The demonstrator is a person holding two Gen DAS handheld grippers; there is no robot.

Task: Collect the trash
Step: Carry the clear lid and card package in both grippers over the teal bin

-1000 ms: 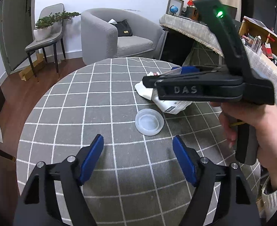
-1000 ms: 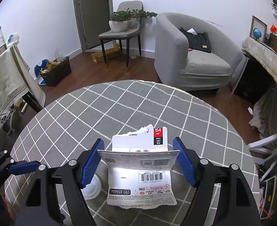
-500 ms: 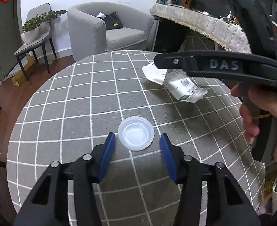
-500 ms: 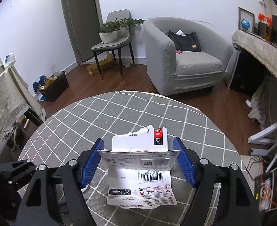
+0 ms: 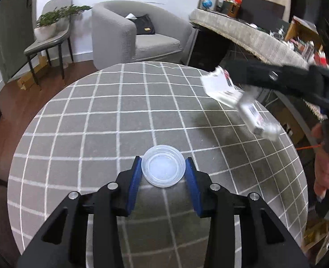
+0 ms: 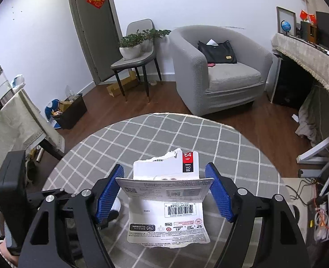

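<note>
The left gripper (image 5: 163,171) is closing its jaws on a clear plastic lid (image 5: 163,169) lying between its fingertips on the checked tablecloth (image 5: 97,120). The right gripper (image 6: 164,192) is holding torn memory-card packaging (image 6: 167,203) edgewise between its pads. Squeezing gently should be keeping the lid from popping free.

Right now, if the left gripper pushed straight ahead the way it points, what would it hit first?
Likely the clear plastic lid, already between the left gripper's closing jaws; just beyond lies only checked tablecloth.
</note>
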